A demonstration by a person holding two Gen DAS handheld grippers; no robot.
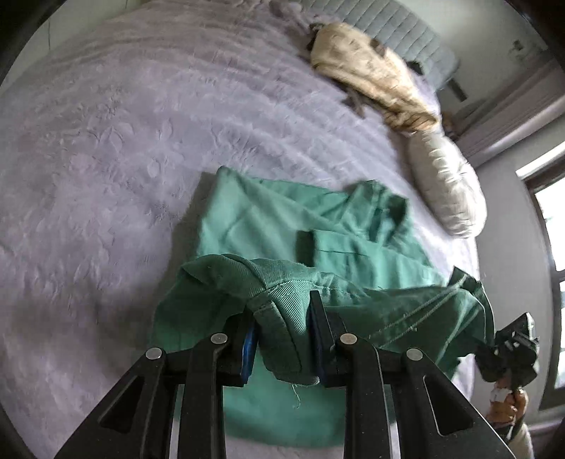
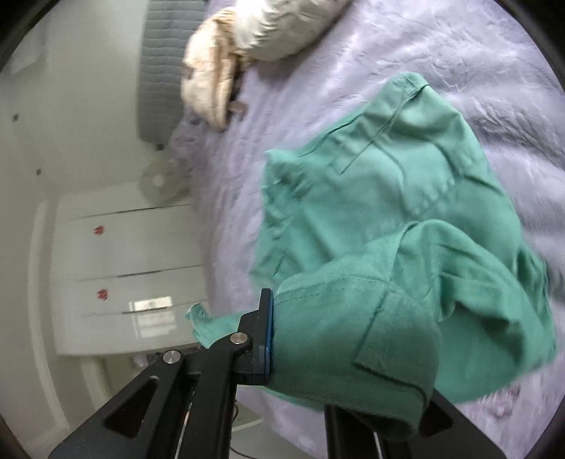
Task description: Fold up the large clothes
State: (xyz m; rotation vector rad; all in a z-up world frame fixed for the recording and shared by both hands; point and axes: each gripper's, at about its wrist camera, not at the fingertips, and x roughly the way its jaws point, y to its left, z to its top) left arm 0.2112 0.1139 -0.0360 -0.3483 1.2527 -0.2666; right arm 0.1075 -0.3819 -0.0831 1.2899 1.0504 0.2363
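A large green garment (image 1: 282, 226) lies partly on the lilac bedspread (image 1: 123, 141), its near end lifted. My left gripper (image 1: 282, 339) is shut on a thick seamed edge of the green garment, which hangs between its blue-padded fingers (image 1: 249, 347). My right gripper (image 2: 339, 339) is shut on another edge of the green garment (image 2: 388, 197); the cloth drapes over and hides its right finger. The right gripper also shows at the right edge of the left wrist view (image 1: 512, 349), gripping the far corner of the raised edge.
A cream blanket (image 1: 374, 74) and a white pillow (image 1: 448, 187) lie at the head of the bed by a grey headboard (image 1: 399, 31). A window (image 1: 551, 219) is at the right. A white wardrobe (image 2: 123, 275) and a fan (image 2: 159, 180) stand beside the bed.
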